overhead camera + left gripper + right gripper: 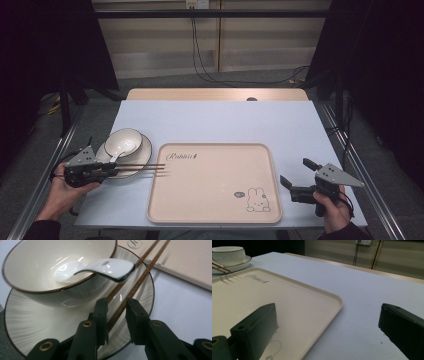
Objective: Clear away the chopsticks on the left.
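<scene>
the left gripper (116,312) has its jaws drawn in around the pair of brown chopsticks (132,283) — the sticks run between the pads, though whether the pads press them cannot be told. the chopsticks lie across the plate (30,322), their far ends reaching over the edge of the tray (215,182). just beyond the jaws sits the bowl (32,267) with the white spoon (100,267) leaning on its rim. the right gripper (295,175) hangs spread wide and empty — beside the tray's right edge.
</scene>
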A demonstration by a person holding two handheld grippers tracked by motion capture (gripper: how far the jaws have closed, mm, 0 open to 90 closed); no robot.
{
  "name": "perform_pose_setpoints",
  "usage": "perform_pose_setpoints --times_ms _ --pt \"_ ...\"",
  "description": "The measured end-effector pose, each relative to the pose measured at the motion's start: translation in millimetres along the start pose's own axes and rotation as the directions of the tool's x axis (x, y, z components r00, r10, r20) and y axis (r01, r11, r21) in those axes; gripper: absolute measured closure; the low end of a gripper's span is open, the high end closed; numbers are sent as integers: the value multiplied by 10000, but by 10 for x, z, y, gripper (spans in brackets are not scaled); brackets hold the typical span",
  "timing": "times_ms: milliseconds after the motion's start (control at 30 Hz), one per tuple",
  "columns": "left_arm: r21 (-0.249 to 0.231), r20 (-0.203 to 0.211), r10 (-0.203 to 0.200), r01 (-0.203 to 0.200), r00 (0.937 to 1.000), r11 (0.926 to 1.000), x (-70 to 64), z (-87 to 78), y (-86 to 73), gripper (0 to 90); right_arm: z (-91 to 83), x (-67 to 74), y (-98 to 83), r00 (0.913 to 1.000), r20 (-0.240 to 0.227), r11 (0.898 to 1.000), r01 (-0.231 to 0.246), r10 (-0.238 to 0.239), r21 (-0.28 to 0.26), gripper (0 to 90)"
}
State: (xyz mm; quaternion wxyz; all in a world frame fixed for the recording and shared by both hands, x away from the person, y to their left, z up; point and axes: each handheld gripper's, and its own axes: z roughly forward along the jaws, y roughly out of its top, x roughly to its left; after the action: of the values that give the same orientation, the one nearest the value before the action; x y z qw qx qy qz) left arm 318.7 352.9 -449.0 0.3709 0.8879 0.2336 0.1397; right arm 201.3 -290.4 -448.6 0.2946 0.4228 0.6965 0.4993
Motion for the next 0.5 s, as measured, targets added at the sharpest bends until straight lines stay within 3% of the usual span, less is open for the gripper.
perform_pose_setpoints --times_ms 33,167,233,500 --pt "73 12 219 -219 9998 9997 -8 20 20 714 -1 1 0 10000 -5 10000 -18 18 -2 19" --pt "108 146 306 -308 9994 9995 -7 44 38 719 -1 1 -1 10000 17 10000 -26 26 -10 18" --pt "279 260 576 -583 9980 9979 7 50 60 731 1 0 -1 10000 13 10000 -30 30 -4 19" --pt "564 617 809 -844 9948 9948 17 68 106 764 3 -1 -4 10000 30 10000 -51 51 59 19"
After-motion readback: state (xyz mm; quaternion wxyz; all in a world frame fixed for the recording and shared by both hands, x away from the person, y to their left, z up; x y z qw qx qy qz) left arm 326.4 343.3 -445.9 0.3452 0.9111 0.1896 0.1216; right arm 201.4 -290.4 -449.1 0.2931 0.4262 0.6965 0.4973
